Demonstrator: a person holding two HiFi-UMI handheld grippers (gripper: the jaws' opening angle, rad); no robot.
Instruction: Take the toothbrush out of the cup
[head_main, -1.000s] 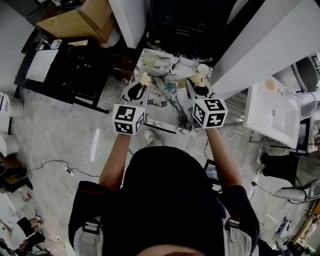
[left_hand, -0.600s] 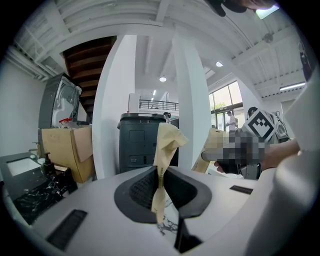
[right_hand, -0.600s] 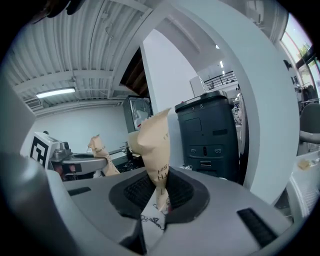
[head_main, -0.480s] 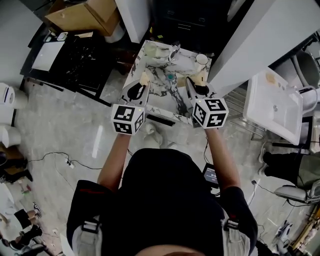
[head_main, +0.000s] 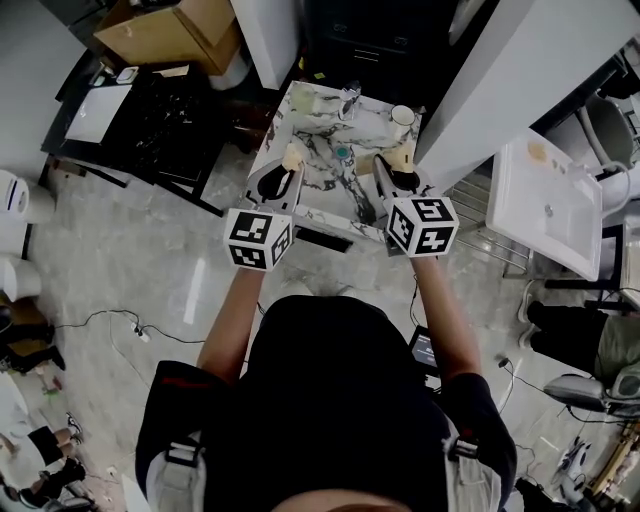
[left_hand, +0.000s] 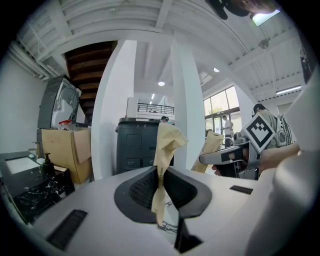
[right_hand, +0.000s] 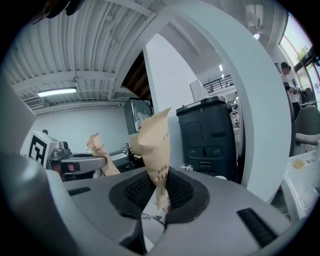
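At far right corner of marbled table (head_main: 318, 190), white cup (head_main: 402, 117) stood upright; toothbrush too small to make out. Both grippers were held over table's near half. Left gripper (head_main: 291, 157) had tan paper-covered tips pressed together, nothing else between. Right gripper (head_main: 403, 158) likewise, nearer cup, not touching it.

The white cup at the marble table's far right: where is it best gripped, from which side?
Probably grip the white cup by its rim, one jaw inside, with the right gripper coming from the near side: it stands upright, mouth open, and the white pillar crowds its right.
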